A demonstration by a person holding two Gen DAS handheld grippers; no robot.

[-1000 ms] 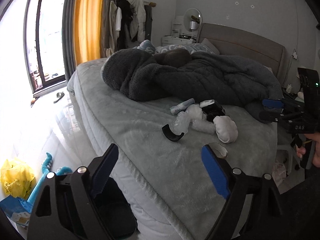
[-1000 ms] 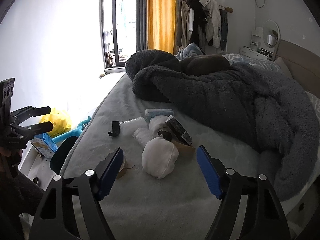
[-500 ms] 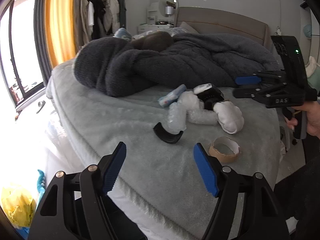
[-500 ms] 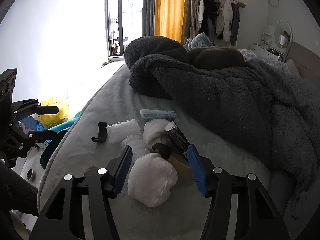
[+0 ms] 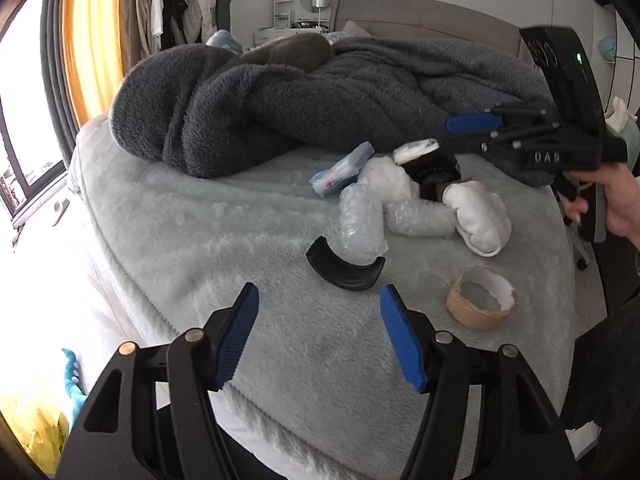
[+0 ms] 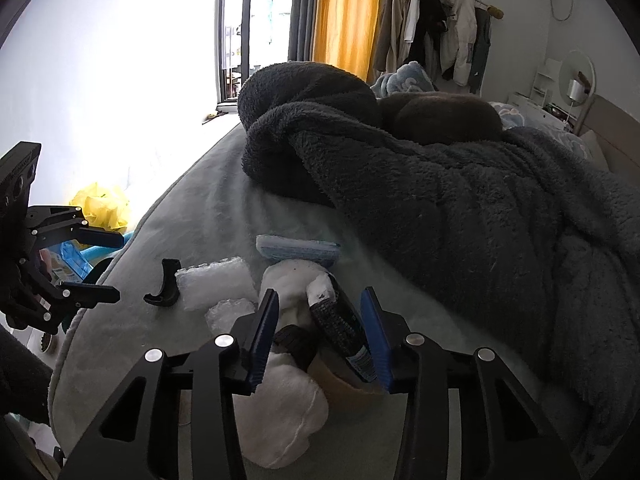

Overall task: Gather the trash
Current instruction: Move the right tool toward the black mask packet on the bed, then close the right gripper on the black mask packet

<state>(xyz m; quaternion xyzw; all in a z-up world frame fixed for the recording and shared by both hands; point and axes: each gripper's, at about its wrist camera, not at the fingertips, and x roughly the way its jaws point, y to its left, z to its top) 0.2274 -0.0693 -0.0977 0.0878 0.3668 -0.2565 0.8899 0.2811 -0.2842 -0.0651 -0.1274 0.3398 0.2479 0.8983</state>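
Observation:
Trash lies on the grey bed cover: a curved black plastic piece (image 5: 344,268), bubble wrap (image 5: 362,220), a white pouch (image 5: 480,216), a blue tissue pack (image 5: 340,170), a cardboard tape ring (image 5: 480,300) and a black tube (image 6: 340,320). My left gripper (image 5: 318,340) is open, just short of the black plastic piece. My right gripper (image 6: 320,336) is open, its jaws on either side of the black tube and a small dark object (image 6: 296,342), above the white pouch (image 6: 280,412). It also shows in the left wrist view (image 5: 472,124).
A dark fleece blanket (image 5: 320,96) is heaped behind the trash. A yellow bag (image 6: 102,206) and blue items lie on the floor beside the bed. Clothes hang on a rack (image 6: 436,24) by the orange curtain. The bed edge (image 5: 132,280) is near the left gripper.
Both grippers moved closer to the trash. The right gripper dropped over the black tube and narrowed its jaws. The left gripper advanced toward the black plastic piece.

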